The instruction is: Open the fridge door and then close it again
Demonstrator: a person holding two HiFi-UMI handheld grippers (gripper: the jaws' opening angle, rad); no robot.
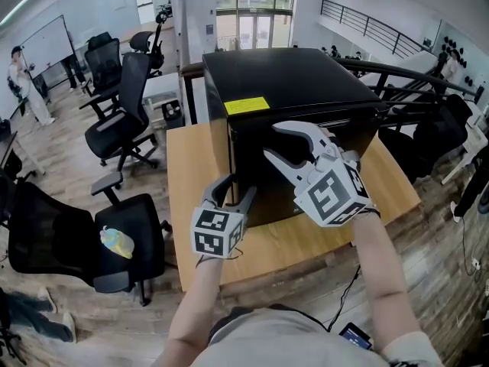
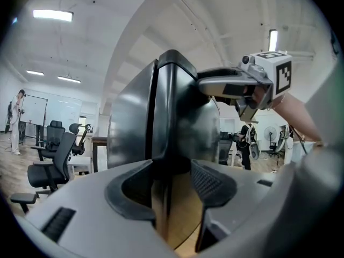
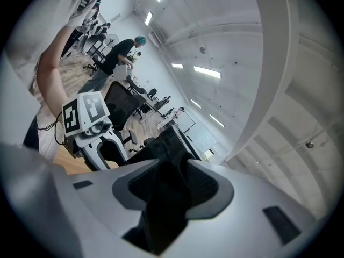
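Note:
A black mini fridge [image 1: 290, 75] with a yellow label [image 1: 246, 105] stands on a wooden table [image 1: 191, 205], its door [image 1: 271, 197] closed and facing me. My left gripper [image 1: 234, 192] straddles the door's lower left corner. In the left gripper view the door edge [image 2: 164, 144] sits between the jaws of this gripper [image 2: 171, 184] with a gap showing, so it is open. My right gripper [image 1: 273, 141] is rolled on its side at the door's top front edge. In the right gripper view the black door edge [image 3: 169, 160] fills the space between the pads of that gripper [image 3: 171, 184].
Black office chairs stand left of the table [image 1: 122, 121], the nearest [image 1: 92, 243] with a yellow-blue object [image 1: 116, 241] on its seat. A dark railing [image 1: 412, 82] runs behind the fridge on the right. A person [image 1: 23, 82] stands far left. The table's front edge is close to my body.

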